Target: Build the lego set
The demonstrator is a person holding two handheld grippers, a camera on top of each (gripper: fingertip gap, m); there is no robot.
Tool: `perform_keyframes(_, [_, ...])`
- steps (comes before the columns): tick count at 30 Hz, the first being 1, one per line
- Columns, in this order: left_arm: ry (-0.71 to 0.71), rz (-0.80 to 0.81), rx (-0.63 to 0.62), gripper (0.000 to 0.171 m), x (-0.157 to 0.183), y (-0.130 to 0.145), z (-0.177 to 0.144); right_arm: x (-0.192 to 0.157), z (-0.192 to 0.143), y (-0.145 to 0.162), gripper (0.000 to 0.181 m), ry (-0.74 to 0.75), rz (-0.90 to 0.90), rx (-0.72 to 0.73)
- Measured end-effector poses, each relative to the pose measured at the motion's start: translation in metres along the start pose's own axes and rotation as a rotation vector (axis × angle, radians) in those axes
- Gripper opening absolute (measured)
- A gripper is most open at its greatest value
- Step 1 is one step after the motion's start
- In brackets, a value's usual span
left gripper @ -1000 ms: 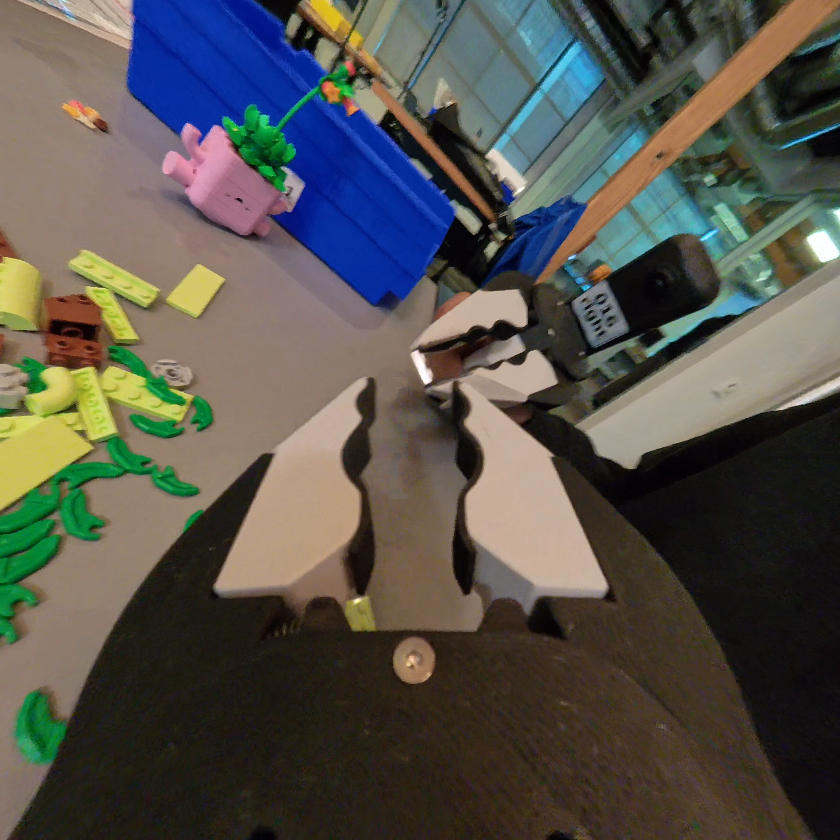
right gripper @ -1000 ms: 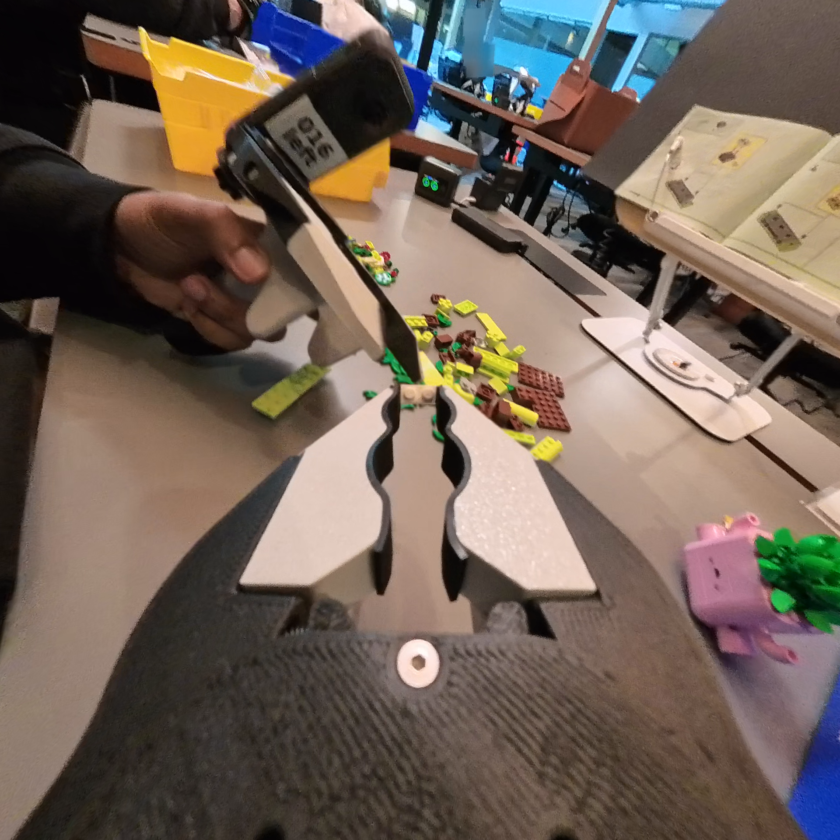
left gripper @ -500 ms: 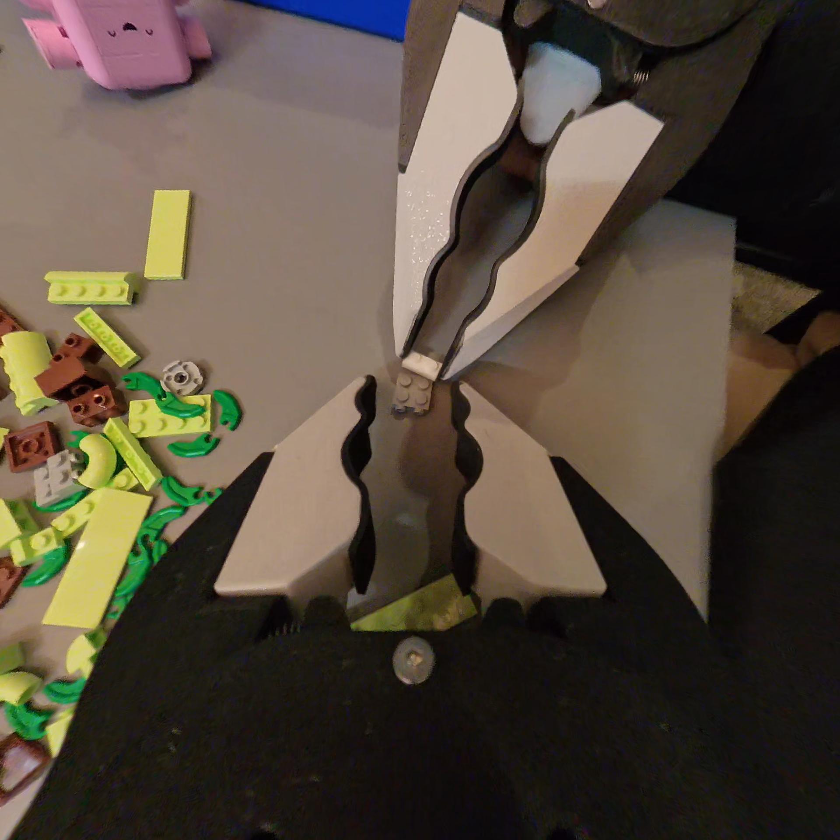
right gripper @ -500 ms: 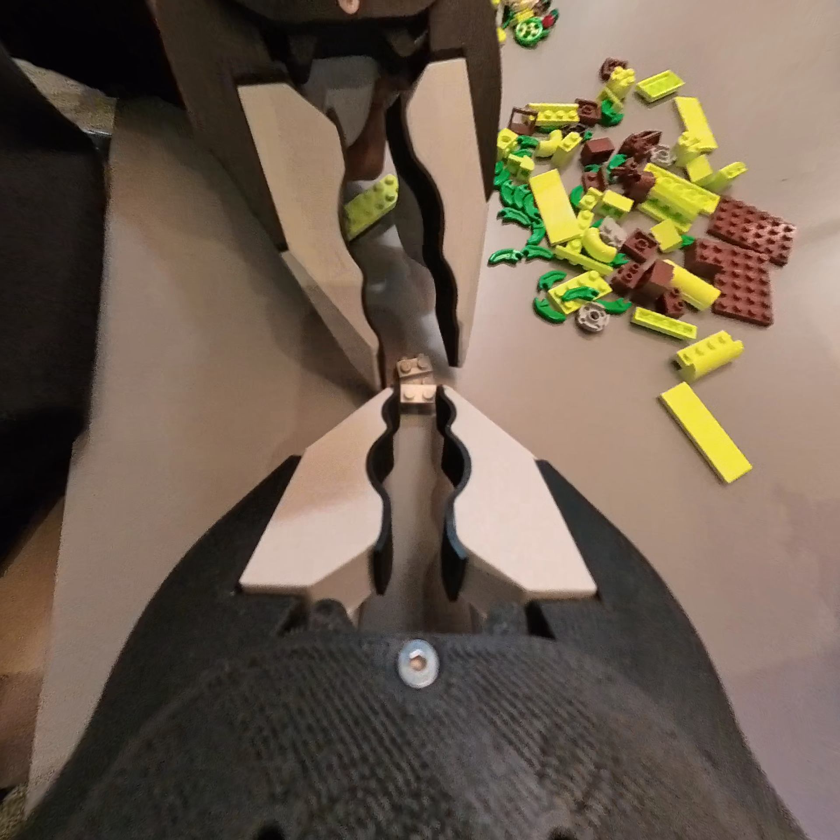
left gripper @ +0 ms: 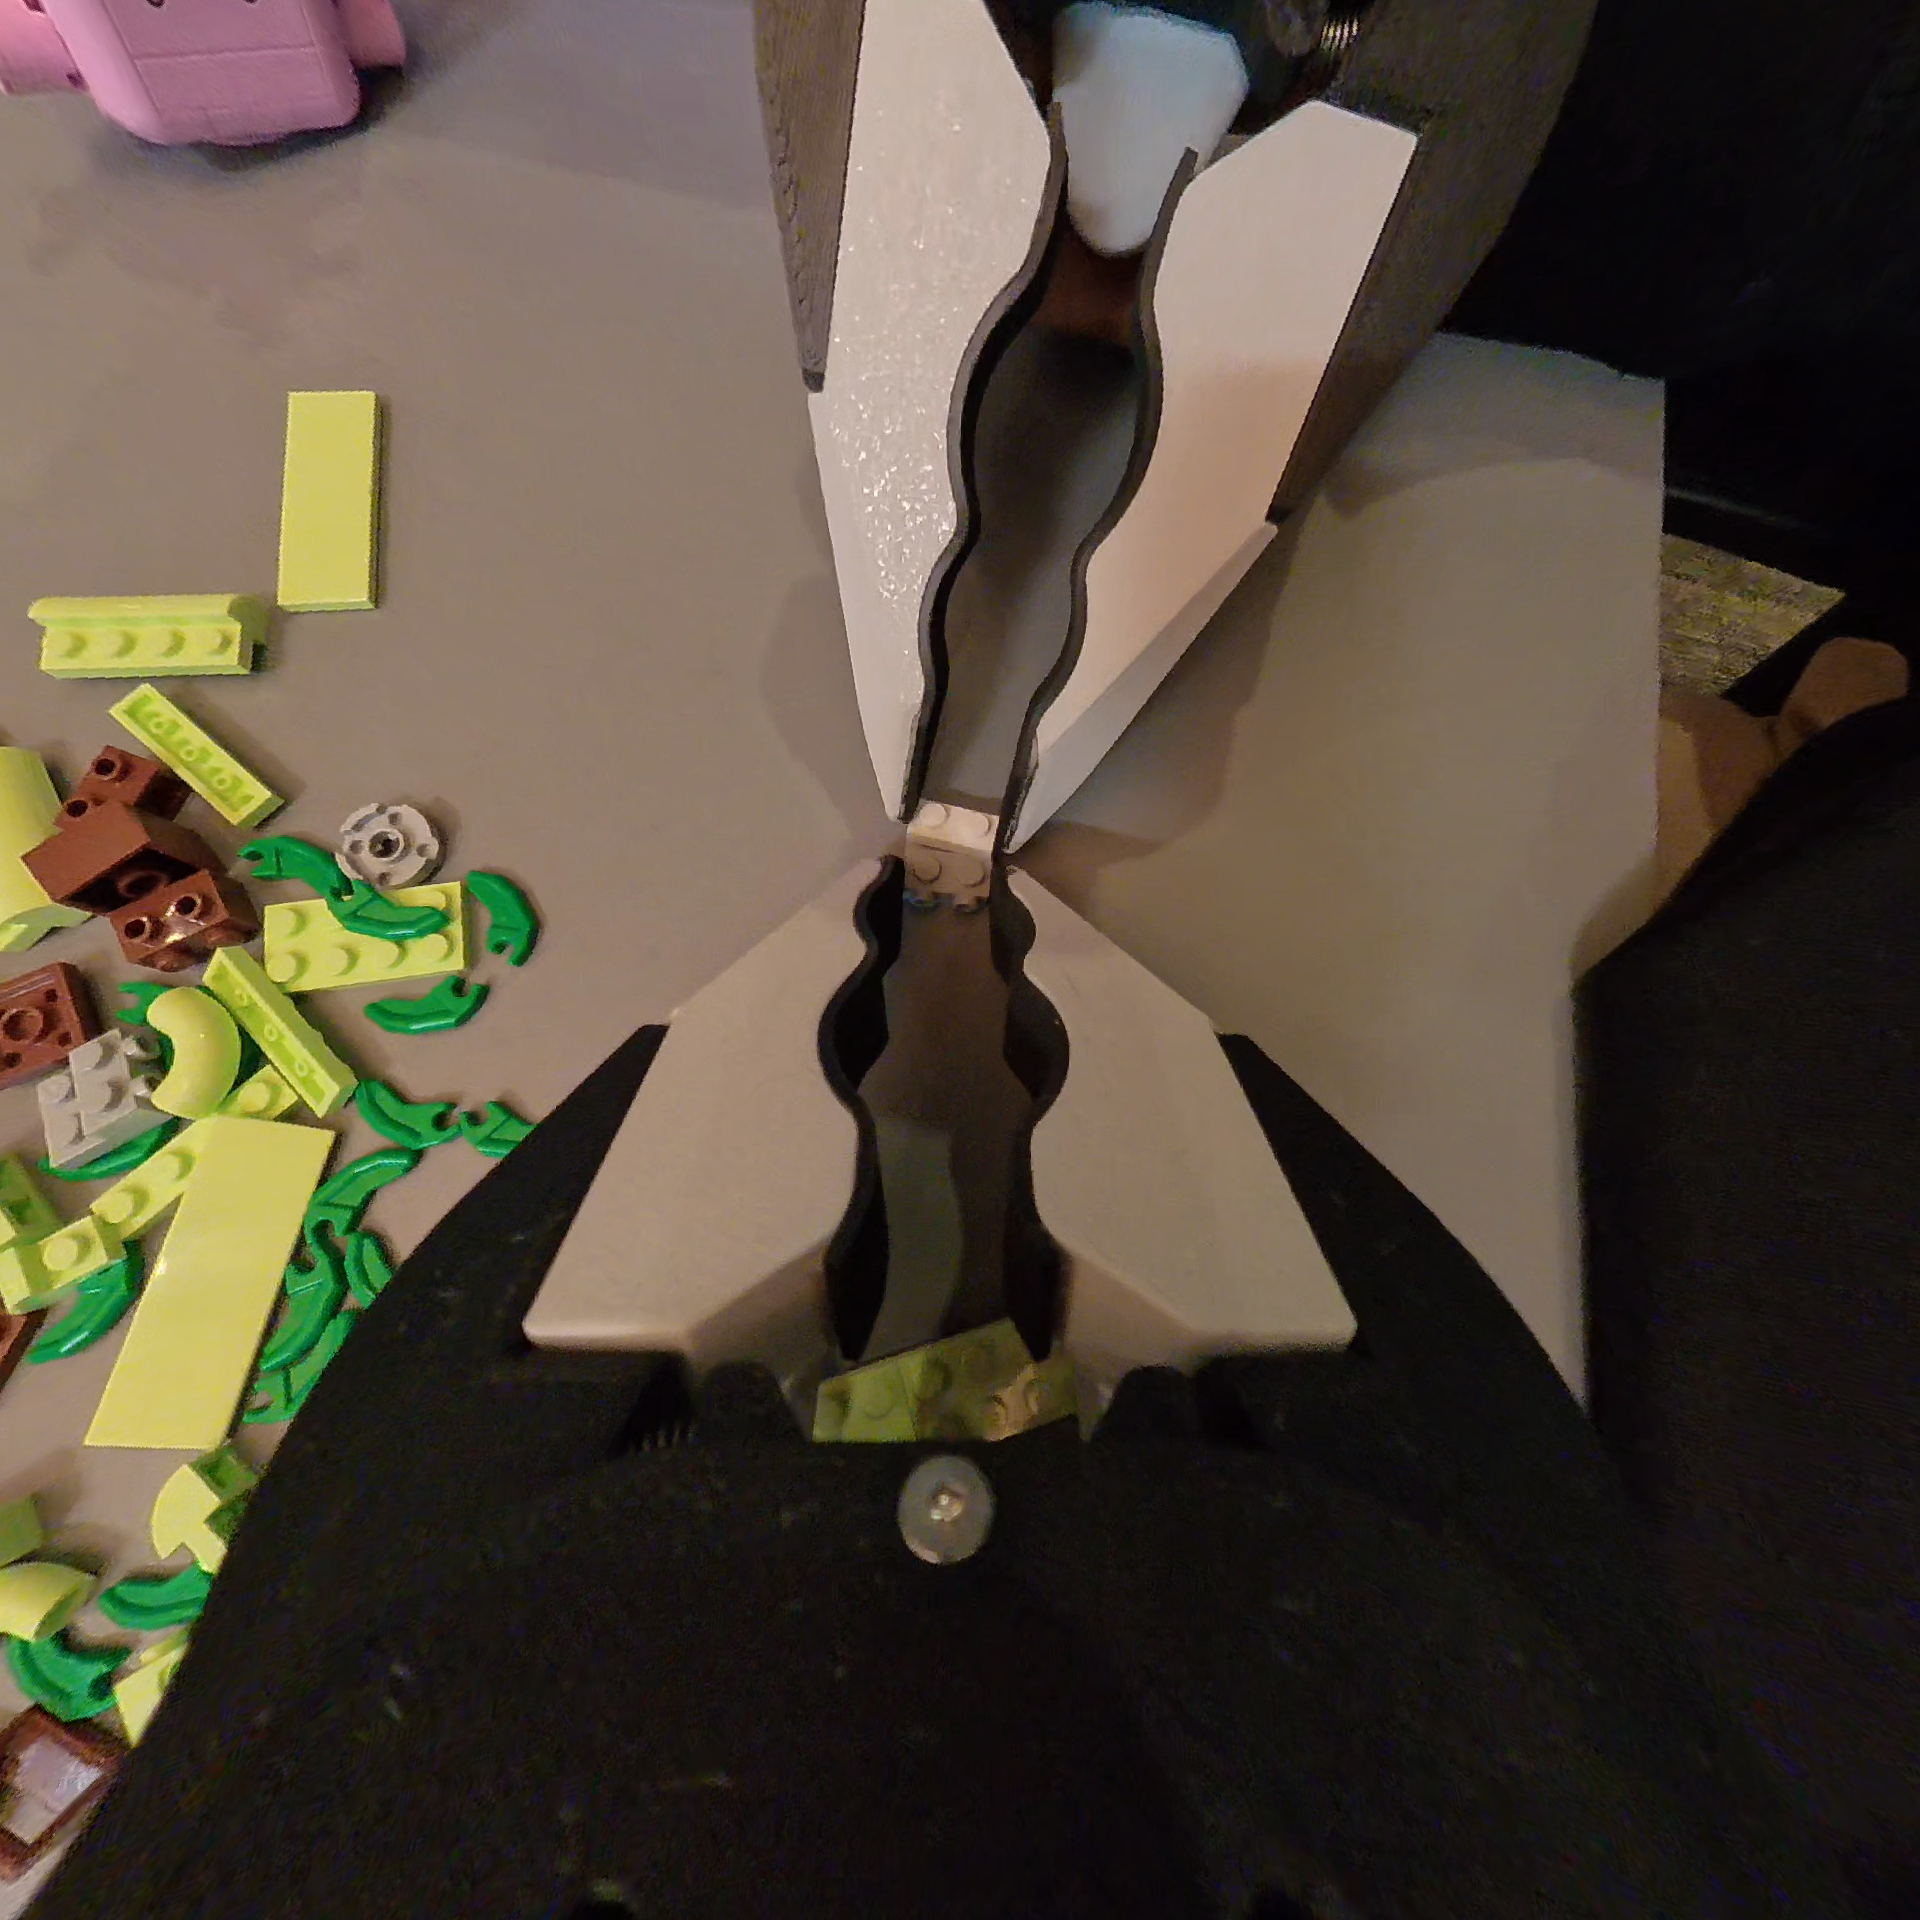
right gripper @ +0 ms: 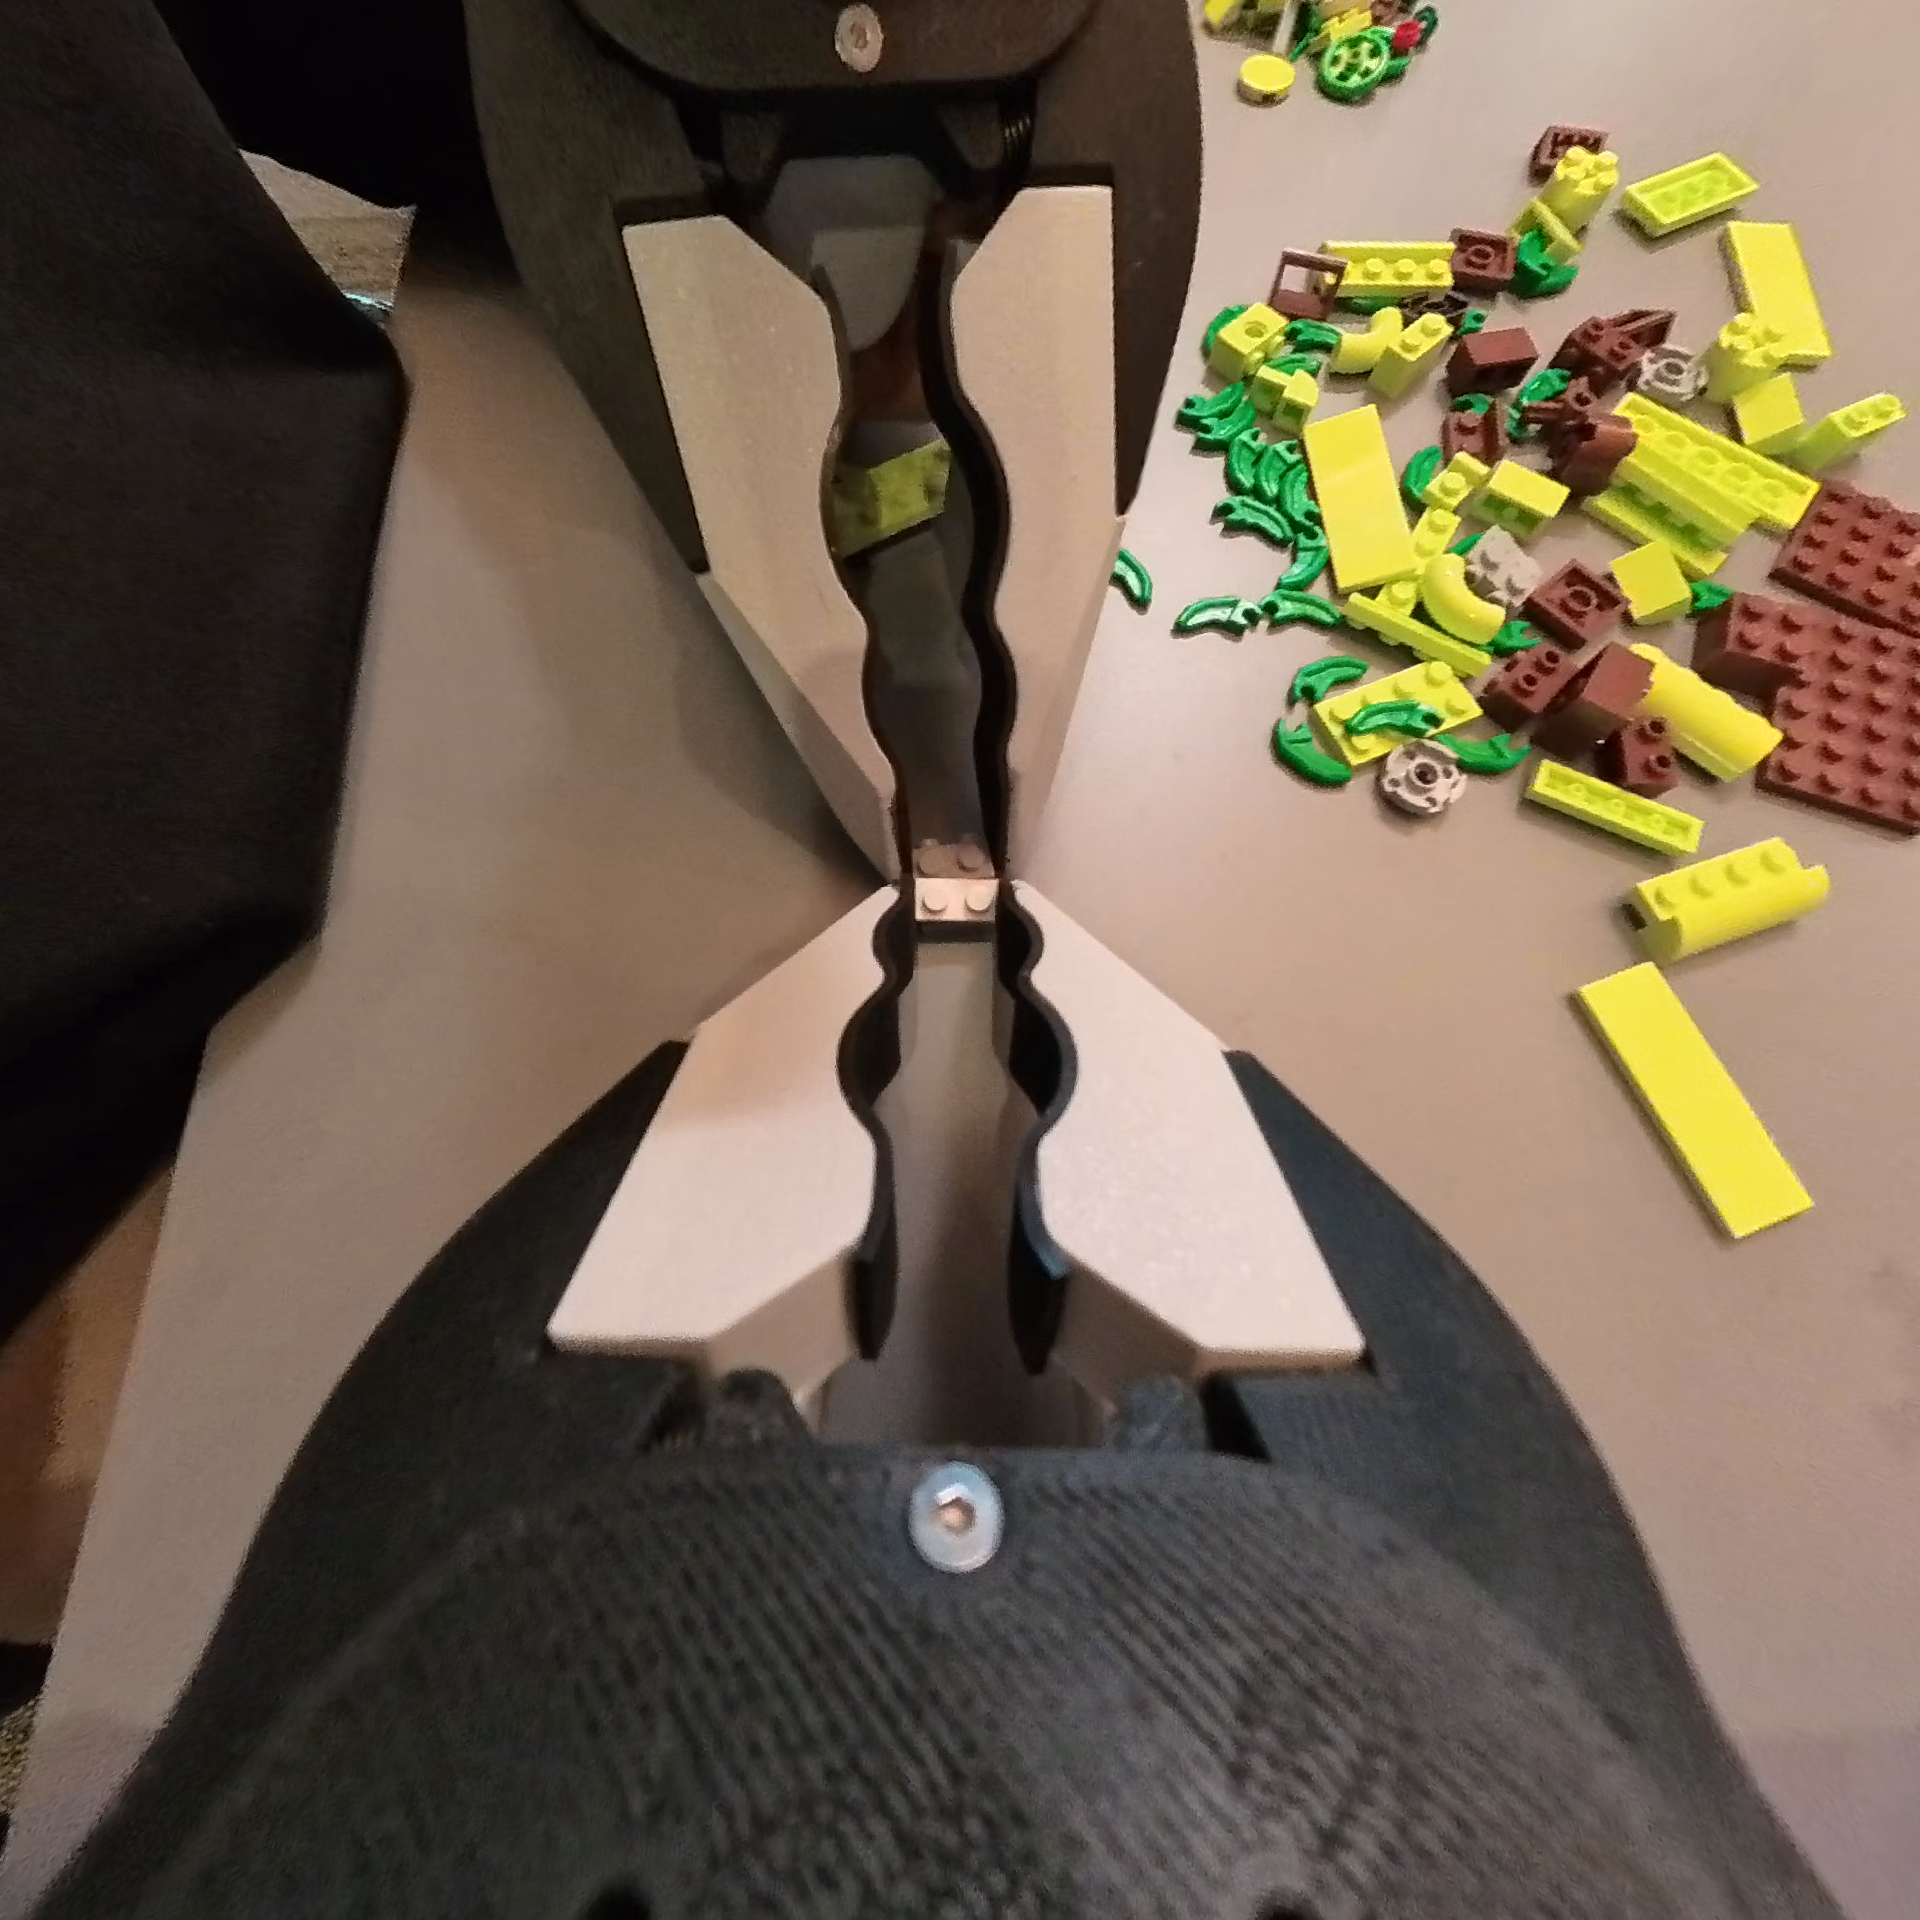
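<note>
A small grey Lego piece (left gripper: 948, 854) is held tip to tip between both grippers above the grey table (left gripper: 623, 416). My left gripper (left gripper: 943, 878) comes from below in the left wrist view, its fingers closed onto the piece's darker studded part. My right gripper (left gripper: 956, 821) comes from above there and is shut on the lighter part. In the right wrist view my right gripper (right gripper: 956, 902) grips the light grey part (right gripper: 956, 900), and the left gripper (right gripper: 951, 847) meets it from above. A lime plate (left gripper: 935, 1392) lies under the left gripper.
A loose pile of lime, brown and green pieces (left gripper: 208, 987) lies left of the grippers; it shows on the right in the right wrist view (right gripper: 1507, 520), with brown plates (right gripper: 1860, 665). A pink block figure (left gripper: 208, 62) stands at the back. The table edge (left gripper: 1631, 831) and a person's dark clothing are close. Both grippers' tips are close together, under 4 cm apart. Left tips and right tips are each some 20 cm from the pink block figure (left gripper: 208, 62).
Both grippers tilted down to face the table and came together tip to tip. The left gripper's fingers narrowed onto the grey piece that the right gripper was holding.
</note>
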State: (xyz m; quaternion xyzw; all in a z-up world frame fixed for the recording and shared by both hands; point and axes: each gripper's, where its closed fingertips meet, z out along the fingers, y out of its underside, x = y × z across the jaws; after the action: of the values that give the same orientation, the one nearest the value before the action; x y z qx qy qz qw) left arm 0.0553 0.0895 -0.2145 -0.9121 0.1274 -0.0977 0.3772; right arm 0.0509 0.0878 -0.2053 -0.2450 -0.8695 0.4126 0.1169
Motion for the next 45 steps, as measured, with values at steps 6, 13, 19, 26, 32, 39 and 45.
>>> perform_keyframes(6, [0.027,0.016,-0.005,0.015,0.001,0.002,-0.001,-0.002,0.001,0.001,0.013,-0.043,-0.053,-0.008])
perform_keyframes(13, [0.07,0.019,-0.007,0.015,0.003,0.004,-0.003,-0.005,0.004,-0.001,0.013,-0.084,-0.087,-0.015])
perform_keyframes(19, [0.072,0.025,-0.007,0.015,0.003,0.004,-0.003,-0.005,0.005,0.0,0.013,-0.1,-0.077,-0.099])
perform_keyframes(26, [0.062,0.028,-0.006,0.015,0.003,0.004,-0.003,-0.004,0.006,0.0,0.013,-0.082,-0.049,-0.181])
perform_keyframes(32, [0.062,0.026,-0.005,0.015,0.003,0.004,-0.004,-0.004,0.007,0.0,0.014,-0.068,-0.076,-0.239])
perform_keyframes(39, [0.063,0.027,-0.006,0.015,0.003,0.004,-0.004,0.002,0.004,0.003,0.043,0.004,-0.001,-0.072])
perform_keyframes(45, [0.07,0.019,-0.006,0.015,0.003,0.004,-0.004,-0.001,-0.009,-0.013,0.0,-0.007,0.065,0.097])
